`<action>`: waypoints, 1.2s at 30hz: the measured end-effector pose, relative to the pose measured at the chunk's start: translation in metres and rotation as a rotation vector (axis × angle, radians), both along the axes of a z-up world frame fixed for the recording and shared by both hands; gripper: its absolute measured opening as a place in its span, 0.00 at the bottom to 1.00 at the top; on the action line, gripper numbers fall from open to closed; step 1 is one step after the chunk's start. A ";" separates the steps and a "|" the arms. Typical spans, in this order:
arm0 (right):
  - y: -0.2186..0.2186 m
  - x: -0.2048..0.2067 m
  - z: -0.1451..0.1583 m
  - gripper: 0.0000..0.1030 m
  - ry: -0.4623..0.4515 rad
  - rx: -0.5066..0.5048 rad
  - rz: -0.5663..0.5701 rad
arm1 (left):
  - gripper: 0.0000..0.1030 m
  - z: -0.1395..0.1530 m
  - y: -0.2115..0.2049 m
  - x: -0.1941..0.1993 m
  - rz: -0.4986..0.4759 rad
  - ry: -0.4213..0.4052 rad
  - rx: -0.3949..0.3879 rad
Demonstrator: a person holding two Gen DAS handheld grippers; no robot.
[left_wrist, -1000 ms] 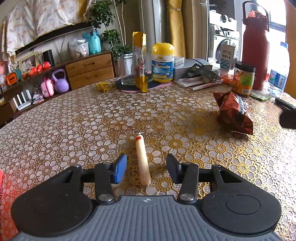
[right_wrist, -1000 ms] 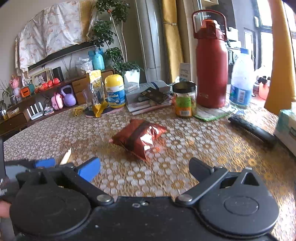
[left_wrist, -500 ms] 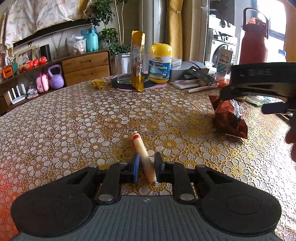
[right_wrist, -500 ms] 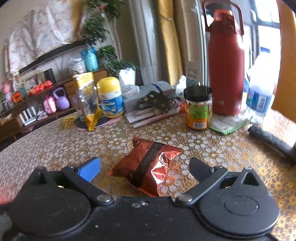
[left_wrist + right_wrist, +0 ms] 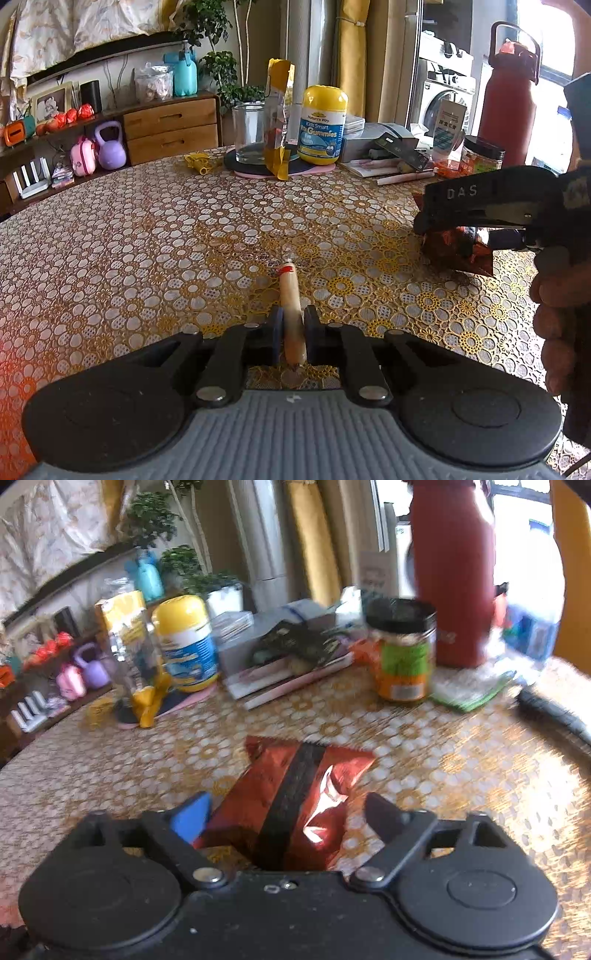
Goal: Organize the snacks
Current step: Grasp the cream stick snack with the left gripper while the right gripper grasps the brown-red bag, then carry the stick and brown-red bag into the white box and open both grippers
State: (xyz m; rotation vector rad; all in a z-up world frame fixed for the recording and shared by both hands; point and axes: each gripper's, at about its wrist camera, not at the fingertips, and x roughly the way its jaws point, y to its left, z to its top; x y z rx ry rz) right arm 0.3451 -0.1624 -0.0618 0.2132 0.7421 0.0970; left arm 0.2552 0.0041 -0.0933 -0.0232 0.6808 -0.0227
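A thin tan sausage stick (image 5: 289, 295) with a red clip at its far end lies pointing away on the gold flowered tablecloth (image 5: 147, 258). My left gripper (image 5: 293, 332) is shut on its near end. A crinkled red foil snack bag (image 5: 295, 782) with a black stripe lies between the jaws of my right gripper (image 5: 288, 816), which are closing. The blue pad (image 5: 192, 814) is at the bag's left edge, and the black finger (image 5: 384, 814) stands just off its right side. In the left wrist view the right gripper (image 5: 424, 221) hovers over that bag (image 5: 458, 253), held by a hand (image 5: 554, 291).
At the table's far side stand a yellow gummies bottle (image 5: 323, 123), a glass (image 5: 249, 133), an upright yellow pouch (image 5: 279, 118), a black-lidded jar (image 5: 402, 650), a tall red flask (image 5: 450, 572) and papers (image 5: 288, 675). A black bar (image 5: 554, 716) lies at the right.
The left jaws closed onto the sausage stick. The right gripper moved forward and down until the foil bag lay between its jaws, which have narrowed.
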 end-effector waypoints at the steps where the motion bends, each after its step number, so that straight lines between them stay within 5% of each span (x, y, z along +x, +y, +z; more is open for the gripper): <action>1: 0.001 -0.002 0.000 0.71 -0.008 -0.008 -0.003 | 0.11 0.001 0.001 0.000 -0.001 0.002 -0.004; 9: -0.001 -0.021 0.010 0.45 -0.049 0.058 0.044 | 0.10 0.005 -0.001 -0.008 -0.014 0.000 -0.015; 20: -0.005 -0.066 0.027 0.41 -0.097 0.090 0.090 | 0.10 0.034 0.005 -0.041 -0.009 -0.038 -0.029; 36: 0.000 -0.191 0.058 0.41 -0.146 0.145 0.164 | 0.10 0.089 0.034 -0.165 0.016 -0.118 -0.039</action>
